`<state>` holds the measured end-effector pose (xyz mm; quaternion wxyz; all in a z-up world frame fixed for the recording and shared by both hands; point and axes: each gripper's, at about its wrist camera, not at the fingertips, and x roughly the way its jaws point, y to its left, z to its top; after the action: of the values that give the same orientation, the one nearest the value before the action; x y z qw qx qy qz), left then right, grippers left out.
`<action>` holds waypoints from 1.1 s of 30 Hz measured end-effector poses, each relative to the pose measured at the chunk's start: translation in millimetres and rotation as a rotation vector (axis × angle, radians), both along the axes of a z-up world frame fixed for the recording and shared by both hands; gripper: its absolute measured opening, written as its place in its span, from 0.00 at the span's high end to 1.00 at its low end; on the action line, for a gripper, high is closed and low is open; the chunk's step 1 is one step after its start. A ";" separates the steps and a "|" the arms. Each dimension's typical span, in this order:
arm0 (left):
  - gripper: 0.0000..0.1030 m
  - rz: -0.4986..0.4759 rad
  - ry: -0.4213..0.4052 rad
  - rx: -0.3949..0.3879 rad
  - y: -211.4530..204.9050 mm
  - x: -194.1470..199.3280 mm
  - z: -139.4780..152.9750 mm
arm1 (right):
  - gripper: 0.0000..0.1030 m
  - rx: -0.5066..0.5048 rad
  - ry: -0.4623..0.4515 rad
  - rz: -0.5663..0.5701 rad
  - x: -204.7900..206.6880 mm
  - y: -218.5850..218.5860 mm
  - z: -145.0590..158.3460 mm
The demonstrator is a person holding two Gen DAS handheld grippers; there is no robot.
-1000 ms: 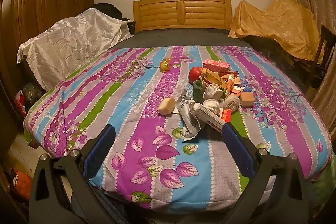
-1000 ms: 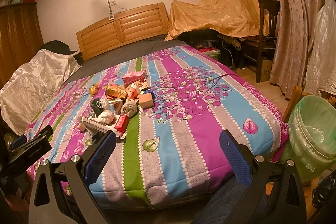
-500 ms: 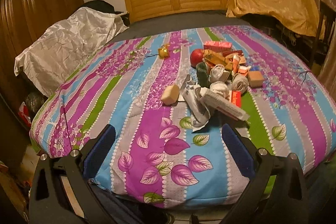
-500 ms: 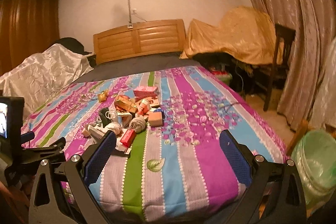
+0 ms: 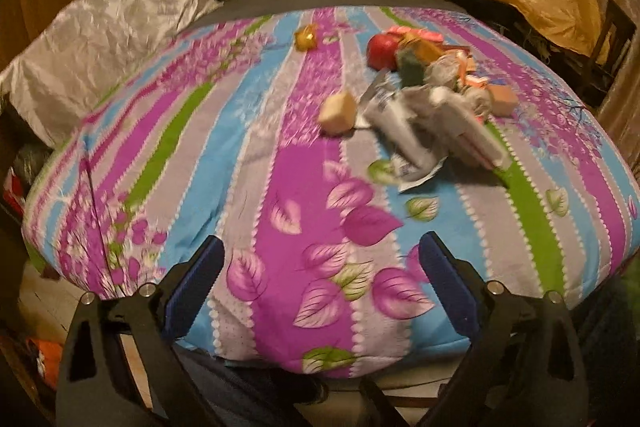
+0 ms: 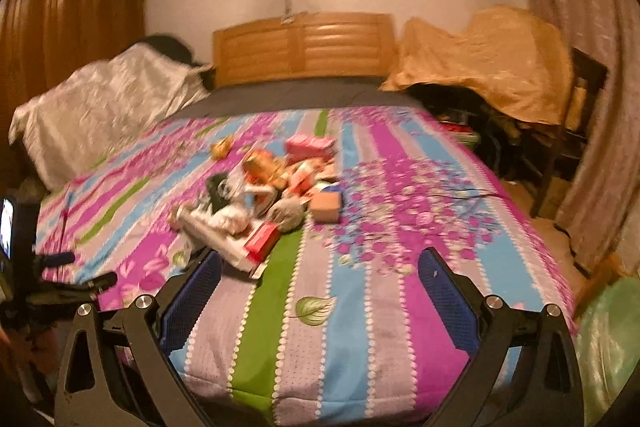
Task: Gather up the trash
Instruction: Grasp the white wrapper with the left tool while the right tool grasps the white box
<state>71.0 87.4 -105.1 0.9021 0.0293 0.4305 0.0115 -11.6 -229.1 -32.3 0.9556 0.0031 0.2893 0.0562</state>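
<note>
Closer now: trash pile (image 5: 432, 99) looms larger in left wrist view than a second ago; camera tips down over bed (image 5: 280, 187) foot. Pile sits mid-bed, right of centre stripe: crumpled wrappers, long white carton (image 6: 216, 235), red ball (image 5: 380, 49), tan block (image 5: 339, 109) just left of pile, gold wrapper (image 5: 306, 37) apart toward headboard. Left gripper (image 5: 320, 263) wide, jaws just easing inward, nothing between. Right gripper (image 6: 318, 281) wide, empty, short of pile. Green-lined bin (image 6: 608, 343) beside bed's right foot corner, contents unseen; likely destination.
</note>
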 end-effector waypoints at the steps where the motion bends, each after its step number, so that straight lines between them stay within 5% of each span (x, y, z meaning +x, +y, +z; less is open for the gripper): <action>1: 0.12 0.005 0.010 -0.019 4.7 2.9 -2.8 | 0.05 -0.027 0.008 0.059 8.5 10.1 -6.1; 8: 0.36 0.019 0.065 -0.130 34.5 29.2 -13.8 | 0.37 -0.227 0.051 0.403 75.4 83.2 -52.7; 12: 0.38 0.031 0.068 -0.135 46.3 36.4 -16.9 | 0.43 -0.323 0.068 0.506 110.1 117.1 -78.7; 15: 0.38 0.038 0.086 -0.146 48.6 41.6 -22.4 | 0.72 -0.349 0.118 0.546 131.8 131.4 -98.4; 19: 0.38 0.003 0.090 -0.161 38.0 49.5 -24.0 | 0.89 -0.235 0.139 0.549 119.7 123.4 -90.1; 23: 0.32 -0.069 0.059 -0.188 14.5 56.4 -17.6 | 0.89 -0.020 0.145 0.489 86.7 85.3 -52.7; 28: 0.32 -0.131 0.054 -0.341 -22.8 85.8 -11.2 | 0.89 0.173 0.159 0.321 60.6 31.4 -28.1; 33: 0.28 -0.145 0.077 -0.362 -60.7 126.6 -28.3 | 0.89 0.200 0.165 0.267 45.0 10.4 -21.6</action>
<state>197.5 26.7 -133.4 0.8740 -0.1022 0.4563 -0.1321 33.3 -218.7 -53.9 0.9076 0.0641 0.3577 0.2104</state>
